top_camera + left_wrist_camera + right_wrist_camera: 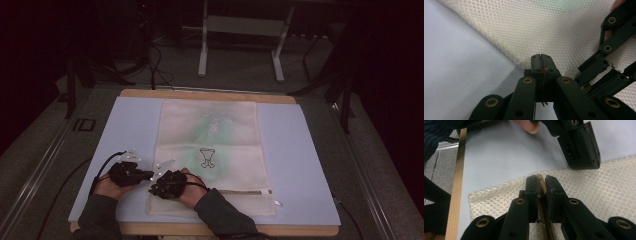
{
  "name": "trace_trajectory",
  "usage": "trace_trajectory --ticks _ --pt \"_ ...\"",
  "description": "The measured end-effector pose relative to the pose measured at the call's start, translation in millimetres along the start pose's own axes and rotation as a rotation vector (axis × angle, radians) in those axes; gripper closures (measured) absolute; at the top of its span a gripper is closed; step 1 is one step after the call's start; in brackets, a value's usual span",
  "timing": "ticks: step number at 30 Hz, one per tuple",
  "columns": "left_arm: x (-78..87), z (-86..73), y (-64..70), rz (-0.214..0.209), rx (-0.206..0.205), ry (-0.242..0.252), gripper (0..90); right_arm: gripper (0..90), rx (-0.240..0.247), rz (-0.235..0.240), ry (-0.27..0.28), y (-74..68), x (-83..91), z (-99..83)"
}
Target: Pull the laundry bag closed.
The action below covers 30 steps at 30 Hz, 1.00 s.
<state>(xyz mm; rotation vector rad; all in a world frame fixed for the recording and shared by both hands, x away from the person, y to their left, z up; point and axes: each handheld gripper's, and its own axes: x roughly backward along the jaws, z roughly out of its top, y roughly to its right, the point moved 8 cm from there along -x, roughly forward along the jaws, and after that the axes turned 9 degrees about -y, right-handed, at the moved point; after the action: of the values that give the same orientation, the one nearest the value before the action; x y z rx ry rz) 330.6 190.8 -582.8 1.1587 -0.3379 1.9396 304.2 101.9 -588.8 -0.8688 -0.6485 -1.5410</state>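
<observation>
At seven o'clock on the bench, the mesh bag's near-left corner sits between both grippers. Right fingers pinch its zipper edge; left fingers are pressed together at the fabric edge. Bag runs twelve-to-six.

A cream mesh bag is laid flat on the pale blue mat, lengthwise from the far edge toward the near edge and roughly midway between the left and right edges. A faded green print is seen on its far half, and a small outlined figure — dark lines on the cream — near its middle. A zipper is run along its near end, parallel to the mat's near edge. The weave is shown as fine honeycomb netting, and its near-left corner is slightly rumpled.
</observation>
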Motion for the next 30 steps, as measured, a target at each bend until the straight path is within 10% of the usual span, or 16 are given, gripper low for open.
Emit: trace_trajectory --ticks 30 --pt "-6.1 -5.7 9.8 -0.06 0.013 -0.065 89.9 81.7 -0.001 -0.009 0.01 -0.9 0.0 -1.8"
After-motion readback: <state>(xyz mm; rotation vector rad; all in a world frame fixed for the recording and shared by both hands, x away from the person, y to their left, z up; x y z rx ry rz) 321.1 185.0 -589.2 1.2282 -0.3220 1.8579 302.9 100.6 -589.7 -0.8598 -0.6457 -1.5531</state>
